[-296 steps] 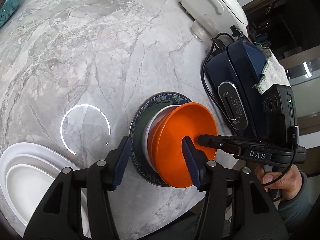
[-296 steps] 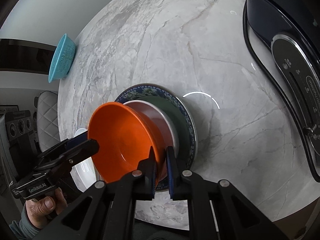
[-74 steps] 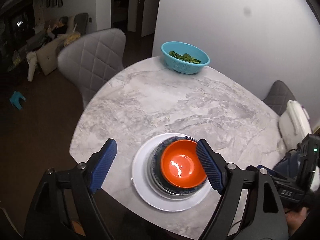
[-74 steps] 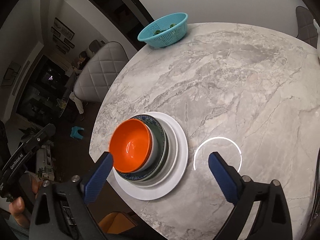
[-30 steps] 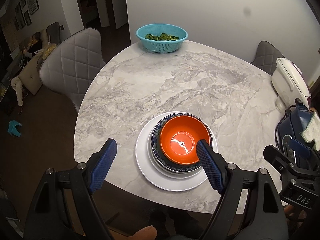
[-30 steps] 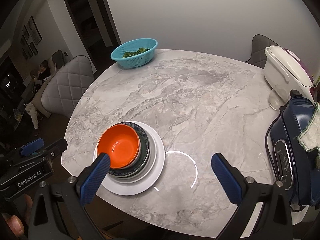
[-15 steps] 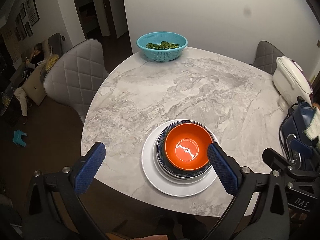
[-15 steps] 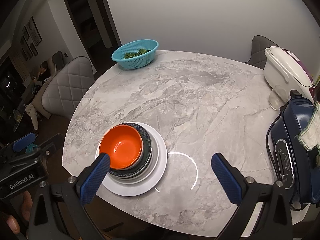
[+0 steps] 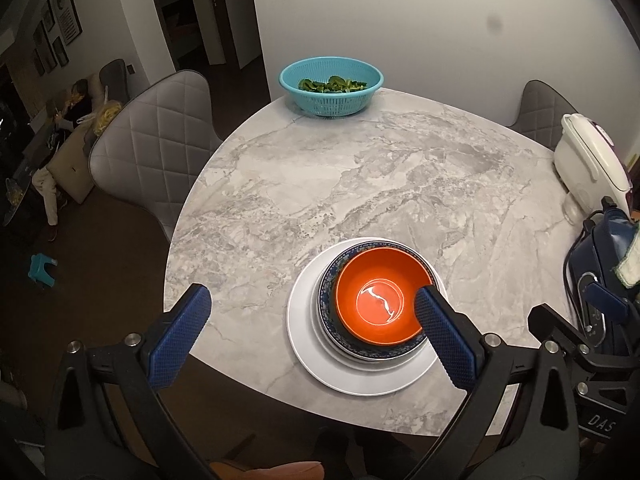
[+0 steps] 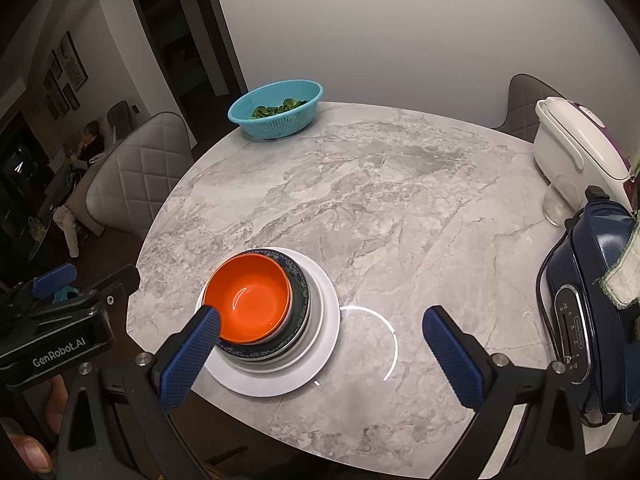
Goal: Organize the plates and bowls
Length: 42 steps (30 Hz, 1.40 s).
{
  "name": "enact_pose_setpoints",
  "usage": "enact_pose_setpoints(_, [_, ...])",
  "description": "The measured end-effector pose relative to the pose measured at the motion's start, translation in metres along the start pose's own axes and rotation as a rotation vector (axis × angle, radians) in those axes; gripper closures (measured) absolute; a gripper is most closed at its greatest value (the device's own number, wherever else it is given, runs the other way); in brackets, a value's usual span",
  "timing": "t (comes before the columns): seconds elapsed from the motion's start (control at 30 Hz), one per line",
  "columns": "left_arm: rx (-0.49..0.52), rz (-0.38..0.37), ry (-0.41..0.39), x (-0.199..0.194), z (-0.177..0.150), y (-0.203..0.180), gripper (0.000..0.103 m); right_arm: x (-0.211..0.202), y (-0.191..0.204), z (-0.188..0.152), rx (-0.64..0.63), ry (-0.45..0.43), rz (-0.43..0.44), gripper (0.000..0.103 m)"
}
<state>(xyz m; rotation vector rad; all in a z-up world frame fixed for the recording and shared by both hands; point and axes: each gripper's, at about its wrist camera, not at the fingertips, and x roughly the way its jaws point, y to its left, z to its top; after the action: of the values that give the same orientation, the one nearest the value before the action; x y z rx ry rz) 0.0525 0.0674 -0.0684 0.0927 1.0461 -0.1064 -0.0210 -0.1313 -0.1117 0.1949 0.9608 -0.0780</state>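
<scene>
Plates and bowls sit nested near the table [image 9: 360, 168] edge, orange bowl [image 9: 380, 300] atop blue-rimmed bowl [image 9: 332, 280] and white plate [image 9: 304, 320]; left gripper [image 9: 308, 332] and right gripper [image 10: 320, 344] both gape empty, so I judge withdrawing without nudging them best.

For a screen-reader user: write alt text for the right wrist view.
A glossy orange bowl sits nested in a dark blue-rimmed bowl on a round white plate, stacked near the edge of a round grey marble table. The right tongs hang open above, holding nothing; a teal plastic colander of greens sits at the far edge.
</scene>
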Motion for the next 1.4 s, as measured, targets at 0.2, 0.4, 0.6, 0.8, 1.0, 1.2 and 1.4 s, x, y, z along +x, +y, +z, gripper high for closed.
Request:
enact_pose_setpoints(0.2, [-0.024, 0.006, 0.01, 0.007, 0.001, 0.002, 0.0, 0.002, 0.002, 0.0, 0.0, 0.003, -0.006, 0.0])
enact_pose_setpoints(0.4, [-0.009, 0.002, 0.024, 0.01, -0.001, -0.003, 0.001, 0.008, 0.0, -0.001, -0.002, 0.016, -0.017, 0.0])
enact_pose_setpoints(0.6, [-0.01, -0.013, 0.033, 0.01, -0.004, -0.008, 0.001, 0.01, -0.002, -0.001, -0.006, 0.023, -0.03, 0.0])
enact_pose_setpoints(0.8, [-0.006, -0.02, 0.039, 0.01, -0.006, -0.011, 0.001, 0.013, -0.004, 0.001, -0.011, 0.033, -0.039, 0.0])
enact_pose_setpoints(1.0, [-0.005, -0.024, 0.041, 0.011, -0.007, -0.011, 0.001, 0.013, -0.003, 0.001, -0.009, 0.034, -0.039, 0.0])
enact_pose_setpoints(1.2, [-0.002, -0.027, 0.043, 0.011, -0.007, -0.011, 0.001, 0.013, -0.003, 0.001, -0.007, 0.034, -0.04, 0.0])
enact_pose_setpoints(1.4, [0.0, -0.026, 0.042, 0.011, -0.006, -0.013, 0.001, 0.014, -0.003, 0.001, -0.009, 0.036, -0.039, 0.0])
